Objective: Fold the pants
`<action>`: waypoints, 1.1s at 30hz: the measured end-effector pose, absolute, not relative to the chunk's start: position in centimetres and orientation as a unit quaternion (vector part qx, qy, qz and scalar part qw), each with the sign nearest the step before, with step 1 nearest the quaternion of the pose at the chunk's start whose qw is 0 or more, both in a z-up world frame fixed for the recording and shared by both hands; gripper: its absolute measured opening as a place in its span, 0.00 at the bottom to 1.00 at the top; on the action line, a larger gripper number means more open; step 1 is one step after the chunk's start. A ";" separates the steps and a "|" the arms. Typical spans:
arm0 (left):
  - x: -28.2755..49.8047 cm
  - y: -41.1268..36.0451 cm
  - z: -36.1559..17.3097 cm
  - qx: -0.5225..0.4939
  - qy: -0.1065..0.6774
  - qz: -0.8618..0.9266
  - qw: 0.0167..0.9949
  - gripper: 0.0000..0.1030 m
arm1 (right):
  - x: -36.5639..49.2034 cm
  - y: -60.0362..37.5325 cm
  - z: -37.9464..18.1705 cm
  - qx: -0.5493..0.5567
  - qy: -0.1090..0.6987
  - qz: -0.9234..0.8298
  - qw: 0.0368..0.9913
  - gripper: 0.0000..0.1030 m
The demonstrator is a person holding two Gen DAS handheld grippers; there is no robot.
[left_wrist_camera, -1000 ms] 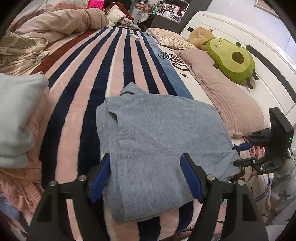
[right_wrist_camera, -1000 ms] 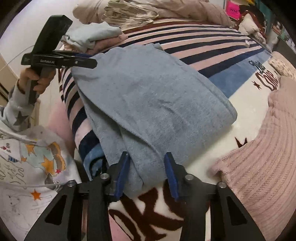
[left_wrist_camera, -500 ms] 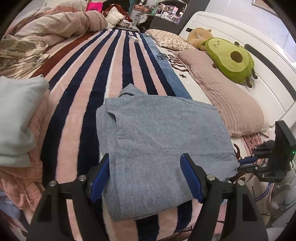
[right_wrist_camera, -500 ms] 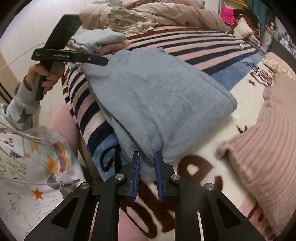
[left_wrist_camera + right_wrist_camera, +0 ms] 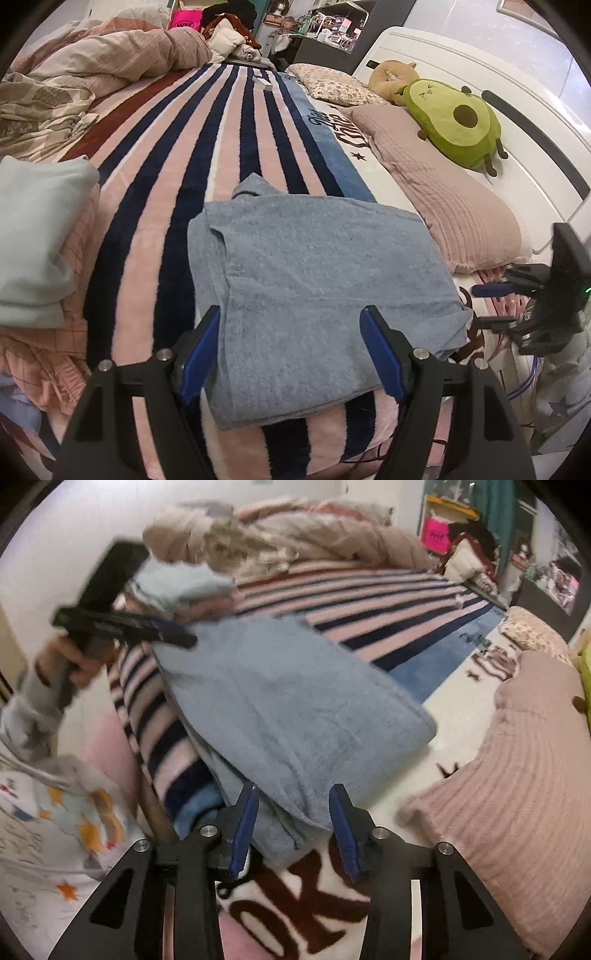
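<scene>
1. Left wrist view: a bed under a striped blanket [image 5: 155,206], with an avocado plush [image 5: 454,125] by the headboard. The grey-blue pants [image 5: 317,280] lie folded flat near the bed's edge. The left gripper [image 5: 291,350] hovers over their near edge, jaws spread wide and empty, probably released after laying the fold.

2. Right wrist view: blurred. The right gripper [image 5: 293,827] straddles the pants' [image 5: 288,701] corner, jaws apart, gripping nothing.

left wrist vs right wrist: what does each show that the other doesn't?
Left wrist only: the avocado plush by the white headboard, and most of the right gripper, open. Right wrist only: the person's hand gripping the left gripper's handle, and the star-print sleeve. Both: the folded grey-blue pants on the striped blanket, and the pink ribbed pillow.
</scene>
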State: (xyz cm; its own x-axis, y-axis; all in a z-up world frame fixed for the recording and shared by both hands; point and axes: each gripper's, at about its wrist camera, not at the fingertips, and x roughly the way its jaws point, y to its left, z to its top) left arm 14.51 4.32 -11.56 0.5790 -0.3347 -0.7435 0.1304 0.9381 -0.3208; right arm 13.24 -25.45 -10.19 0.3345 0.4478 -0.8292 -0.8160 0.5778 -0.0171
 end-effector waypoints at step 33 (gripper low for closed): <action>14.8 7.6 -11.4 -0.134 0.430 -0.118 0.885 0.70 | 11.0 -27.5 -7.3 -0.079 0.379 0.389 0.836 0.51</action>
